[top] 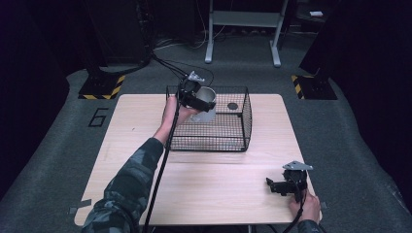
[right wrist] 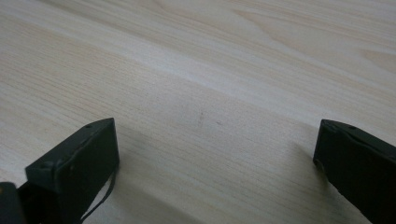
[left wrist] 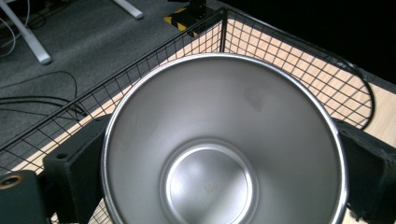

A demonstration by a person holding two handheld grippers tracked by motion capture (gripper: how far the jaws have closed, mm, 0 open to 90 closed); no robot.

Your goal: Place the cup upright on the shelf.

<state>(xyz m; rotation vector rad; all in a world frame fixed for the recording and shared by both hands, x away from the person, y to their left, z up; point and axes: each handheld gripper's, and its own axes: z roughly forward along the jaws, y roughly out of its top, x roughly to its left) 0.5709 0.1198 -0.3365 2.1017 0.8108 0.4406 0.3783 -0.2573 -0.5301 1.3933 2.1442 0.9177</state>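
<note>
Steel cup [top: 206, 104] clamped sideways by left gripper [top: 194, 99], held inside wire basket [top: 240, 131] at table's [top: 218, 194] far side. Right gripper [top: 277, 186] parked on near right corner, jaws spread wide, nothing gripped.

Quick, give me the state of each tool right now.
Left tool: shut on the metal cup, over the wire basket.
Right tool: open, holding nothing, low over the table.

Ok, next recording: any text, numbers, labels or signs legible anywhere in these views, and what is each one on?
"6": a dark numeral on the grey floor left of the table.
Yellow-and-black hazard stripes on the stand bases carry no words.
Nothing legible on the steel cup, the wire basket or either gripper.
</note>
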